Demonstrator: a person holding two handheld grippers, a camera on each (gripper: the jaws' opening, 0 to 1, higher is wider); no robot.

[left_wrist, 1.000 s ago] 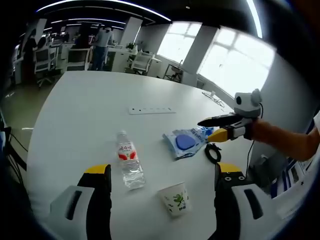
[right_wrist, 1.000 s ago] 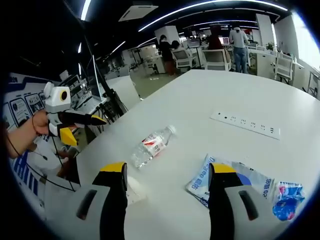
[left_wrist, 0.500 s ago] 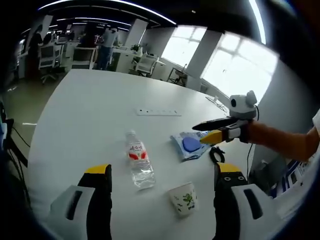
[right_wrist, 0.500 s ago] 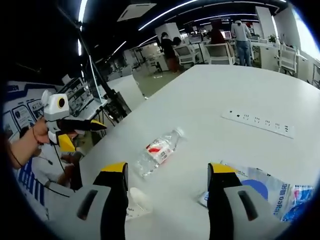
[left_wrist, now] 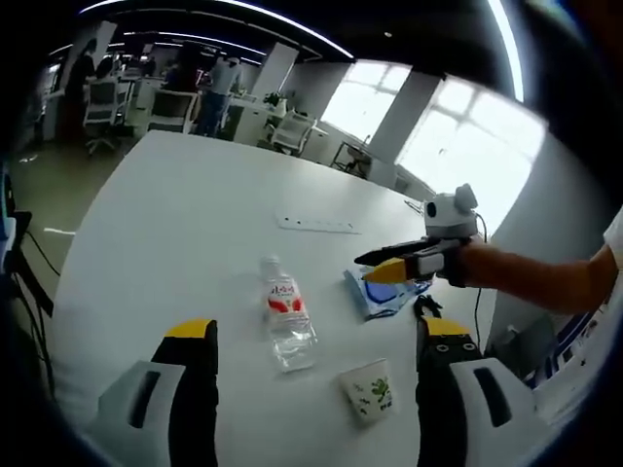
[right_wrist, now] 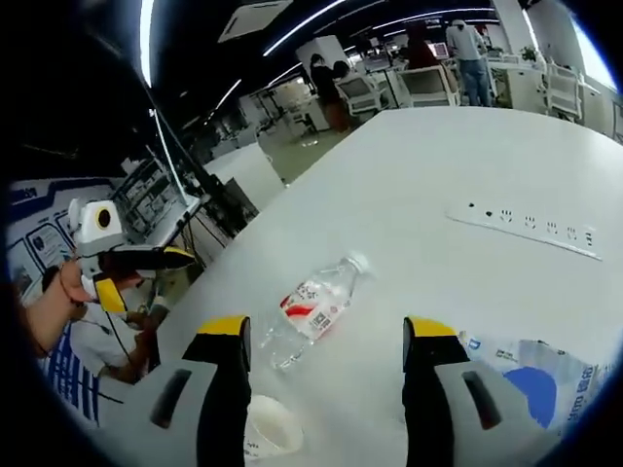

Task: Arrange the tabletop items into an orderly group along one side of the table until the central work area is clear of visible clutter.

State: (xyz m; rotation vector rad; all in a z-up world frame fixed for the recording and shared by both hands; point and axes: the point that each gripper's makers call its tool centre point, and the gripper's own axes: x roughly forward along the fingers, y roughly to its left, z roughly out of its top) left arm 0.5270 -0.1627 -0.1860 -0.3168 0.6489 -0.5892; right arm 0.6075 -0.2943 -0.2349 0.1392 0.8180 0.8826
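Bottle (left_wrist: 288,315) lies flat on table (left_wrist: 175,224), paper cup (left_wrist: 371,390) near it. My left gripper (left_wrist: 308,384) and right gripper (right_wrist: 322,375) hang wide open, holding nothing.

Each tool has two broad black jaws capped with yellow pads, bolted onto pale grey housings with dark oval slots. Seen from across, the right tool (left_wrist: 389,265) is slim and black with a yellow lower jaw, gripped by a bare hand (left_wrist: 467,263). The left tool (right_wrist: 146,257) looks the same, black and yellow, held in a hand (right_wrist: 73,287) with a thin band round the wrist.
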